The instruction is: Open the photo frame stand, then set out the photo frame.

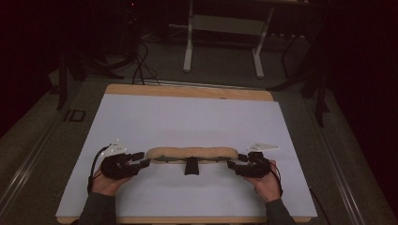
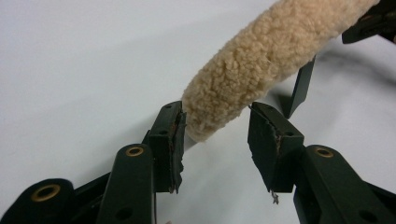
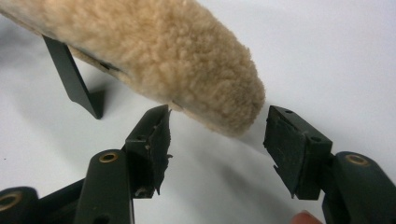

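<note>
The fleece pad (image 1: 191, 152) lies crosswise near the table's (image 1: 141, 117) front edge, a black strap (image 1: 191, 166) under its middle. Left tongs (image 1: 143, 159) stand wide around its left end, one jaw possibly brushing the pile; right tongs (image 1: 233, 162) stand wide at its right end, not pressing it. To take it well, push each pair further on so the pads bite past the rounded tip, close together, and lift level so the middle doesn't sag

A long tan fleecy pad (image 1: 191, 152) lies crosswise, seemingly propped on a black bracket (image 1: 191, 166).
</note>
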A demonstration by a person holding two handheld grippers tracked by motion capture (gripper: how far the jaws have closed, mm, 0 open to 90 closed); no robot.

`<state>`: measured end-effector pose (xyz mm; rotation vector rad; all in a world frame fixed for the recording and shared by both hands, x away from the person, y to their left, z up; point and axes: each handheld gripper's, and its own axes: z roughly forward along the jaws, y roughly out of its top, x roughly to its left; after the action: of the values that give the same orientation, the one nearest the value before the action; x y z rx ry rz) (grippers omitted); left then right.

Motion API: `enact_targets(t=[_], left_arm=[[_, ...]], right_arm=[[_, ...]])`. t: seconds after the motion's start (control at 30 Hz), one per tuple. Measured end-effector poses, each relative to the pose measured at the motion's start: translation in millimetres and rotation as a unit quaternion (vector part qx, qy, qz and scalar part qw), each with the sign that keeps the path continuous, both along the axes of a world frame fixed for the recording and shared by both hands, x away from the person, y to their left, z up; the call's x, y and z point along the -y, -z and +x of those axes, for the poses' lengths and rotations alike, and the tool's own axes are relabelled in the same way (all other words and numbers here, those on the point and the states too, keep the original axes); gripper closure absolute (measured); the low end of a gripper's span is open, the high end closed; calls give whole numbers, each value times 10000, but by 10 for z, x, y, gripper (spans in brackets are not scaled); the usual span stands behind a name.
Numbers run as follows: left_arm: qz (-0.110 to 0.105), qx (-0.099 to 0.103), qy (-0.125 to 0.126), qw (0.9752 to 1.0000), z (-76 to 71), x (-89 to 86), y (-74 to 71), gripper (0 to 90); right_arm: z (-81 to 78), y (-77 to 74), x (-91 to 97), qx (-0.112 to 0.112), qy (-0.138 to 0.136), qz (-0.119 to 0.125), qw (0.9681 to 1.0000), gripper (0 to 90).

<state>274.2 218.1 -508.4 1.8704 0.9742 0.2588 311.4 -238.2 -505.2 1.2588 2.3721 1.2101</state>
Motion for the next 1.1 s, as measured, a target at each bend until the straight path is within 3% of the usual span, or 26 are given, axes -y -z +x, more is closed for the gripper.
enact_targets(t=[0.17, 0.37, 0.6, 0.77, 0.9, 1.1], left_arm=[[-137, -41, -104, 9998, -9, -95, -6, 638], [-274, -94, -338, 9990, -2, -170, -23, 664], [-556, -180, -680, 9960, 31, -225, -34, 660], [-823, -203, -764, 9935, 48, -233, -53, 650], [-719, -188, -835, 9937, 72, -210, -52, 632], [-712, -246, -878, 9933, 103, -190, -45, 625]], right_arm=[[-24, -17, 21, 38, -105, -20, 9999, 437], [-17, -29, 50, 8, -88, -58, 9999, 455], [-25, -48, 21, 43, -236, -147, 9996, 463], [-21, -25, -15, -12, -328, -267, 9991, 446], [-24, -34, -10, 112, -352, -299, 9989, 479], [-18, -30, -5, 42, -309, -279, 9991, 526]])
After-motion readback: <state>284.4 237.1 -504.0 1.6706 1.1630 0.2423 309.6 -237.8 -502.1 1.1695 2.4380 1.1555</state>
